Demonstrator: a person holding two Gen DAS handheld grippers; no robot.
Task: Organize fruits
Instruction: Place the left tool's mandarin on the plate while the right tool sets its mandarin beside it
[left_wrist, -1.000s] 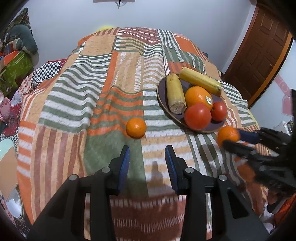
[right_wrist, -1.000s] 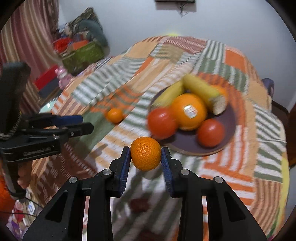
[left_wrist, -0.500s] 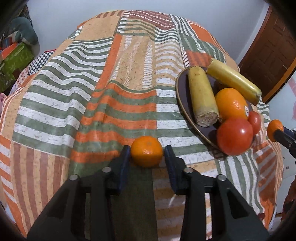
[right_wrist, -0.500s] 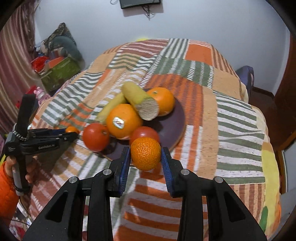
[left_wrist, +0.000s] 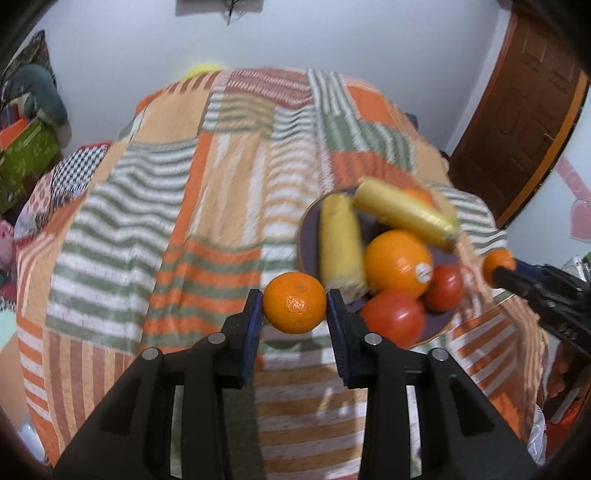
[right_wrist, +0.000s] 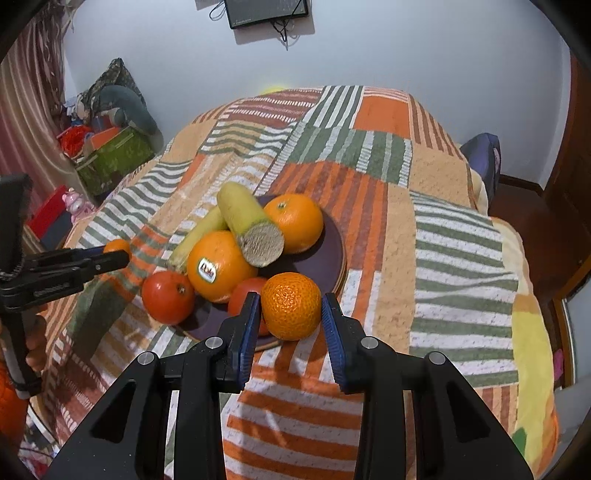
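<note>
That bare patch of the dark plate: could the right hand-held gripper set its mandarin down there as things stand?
Probably yes. The right hand-held gripper holds its mandarin by the plate, whose right side looks bare; nothing stands between.

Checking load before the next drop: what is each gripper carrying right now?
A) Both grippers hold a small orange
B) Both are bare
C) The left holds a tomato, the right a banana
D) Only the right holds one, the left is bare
A: the left gripper is shut on a small orange, and the right gripper is shut on another small orange just in front of the plate.
</note>
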